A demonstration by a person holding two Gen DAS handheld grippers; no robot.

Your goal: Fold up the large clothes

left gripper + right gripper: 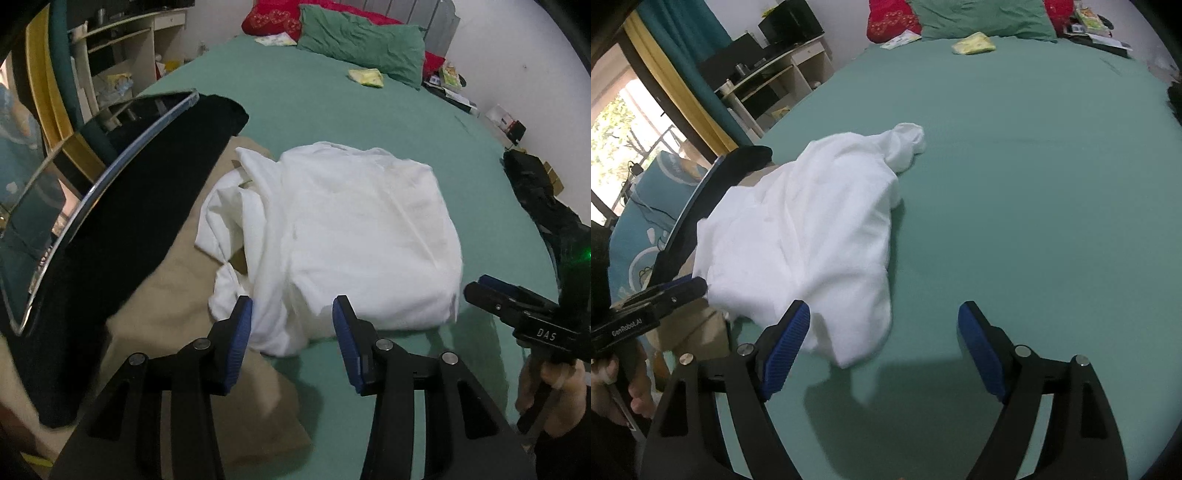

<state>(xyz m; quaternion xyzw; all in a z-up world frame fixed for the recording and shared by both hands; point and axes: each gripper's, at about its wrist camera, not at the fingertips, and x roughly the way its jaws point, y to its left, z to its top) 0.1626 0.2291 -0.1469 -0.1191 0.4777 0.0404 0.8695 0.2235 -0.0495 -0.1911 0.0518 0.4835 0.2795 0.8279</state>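
Note:
A white garment [343, 236] lies loosely folded on the green bed sheet [332, 110], its left part over a beige cloth [173, 306]. It also shows in the right wrist view [801, 236], with a bunched sleeve end [907, 142] at the far side. My left gripper [291, 314] is open, its blue pads just above the garment's near edge, holding nothing. My right gripper [884, 325] is open and empty, hovering over the sheet beside the garment's near right corner. The right gripper also shows at the right edge of the left wrist view [491, 291].
A black cloth [122, 229] and a curved shiny-edged dark panel [74, 206] lie left of the garment. Green pillow [362, 44], red pillow [277, 18] and a yellow packet [365, 76] sit at the bed's far end. A black bag [532, 184] lies at right. Shelves [772, 81] stand left.

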